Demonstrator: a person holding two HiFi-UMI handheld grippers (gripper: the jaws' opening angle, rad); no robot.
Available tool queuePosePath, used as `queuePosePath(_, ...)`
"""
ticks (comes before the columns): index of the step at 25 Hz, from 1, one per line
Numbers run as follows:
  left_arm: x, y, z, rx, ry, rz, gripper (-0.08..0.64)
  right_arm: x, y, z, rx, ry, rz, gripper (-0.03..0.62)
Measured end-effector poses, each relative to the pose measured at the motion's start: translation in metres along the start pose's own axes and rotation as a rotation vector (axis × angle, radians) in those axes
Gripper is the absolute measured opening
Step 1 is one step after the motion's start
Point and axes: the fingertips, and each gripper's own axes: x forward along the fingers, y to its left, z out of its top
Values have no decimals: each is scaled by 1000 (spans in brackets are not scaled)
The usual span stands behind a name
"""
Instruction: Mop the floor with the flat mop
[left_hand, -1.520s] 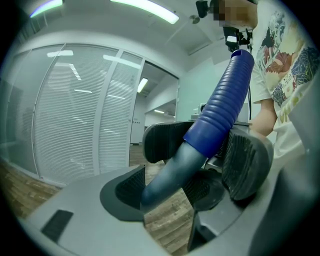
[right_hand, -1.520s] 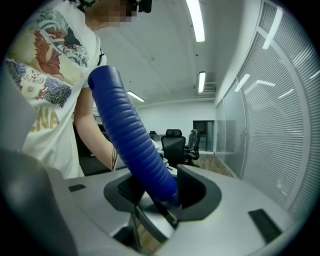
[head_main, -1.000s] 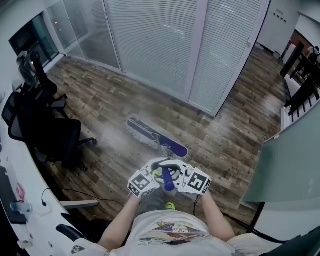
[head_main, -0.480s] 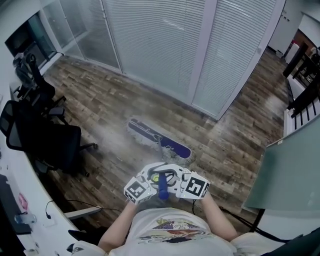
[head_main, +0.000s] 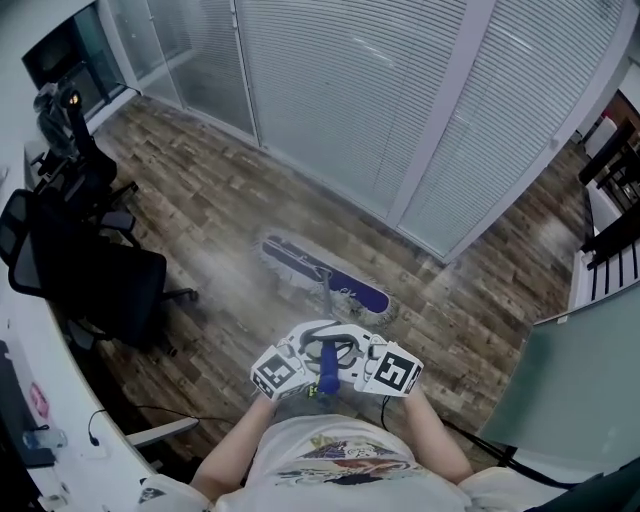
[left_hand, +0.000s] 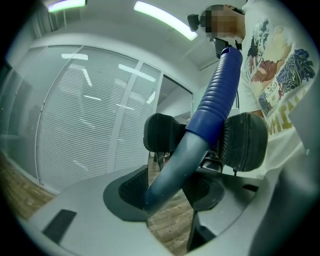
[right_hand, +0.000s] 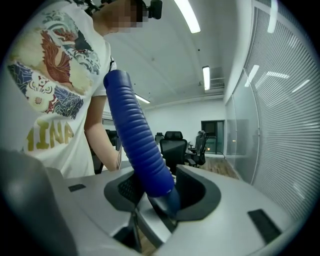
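Wood floor (head_main: 205, 215); glass wall (head_main: 340, 90) w/ blinds; black chairs (head_main: 100, 280) left.

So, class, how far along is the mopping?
Done, seemingly: pale, damp-looking streaks around the mop head. In hand: the left gripper and right gripper grip the mop handle, the right's jaws just loosened slightly. Left: the darker floor by the chairs.

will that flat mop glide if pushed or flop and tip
The shaft looks like a straight tube, so it is probably stiff and will not flop. The ribbed grip should resist slipping. The head lies flat on the wood floor, so it likely glides rather than tips.
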Motion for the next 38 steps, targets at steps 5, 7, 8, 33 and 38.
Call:
queuePosePath(5,-2,47,8,-3,-32,8,195,23,-42,7,42,-47,-11,167)
queuePosePath(7,3,63,10,4,-25,1,195,27,-59,6,31,-50,-17,167)
queuePosePath(8,6,70,9,5,-20,0,195,28,-66,4,20,-45,-16,167)
queuePosePath(33,140,284,44,-14,60,77,195,4,-313,-12,14,-119,41,184)
queuePosePath(38,179,321,54,-19,52,106,195,-16,-362,-18,-7,-116,77,183)
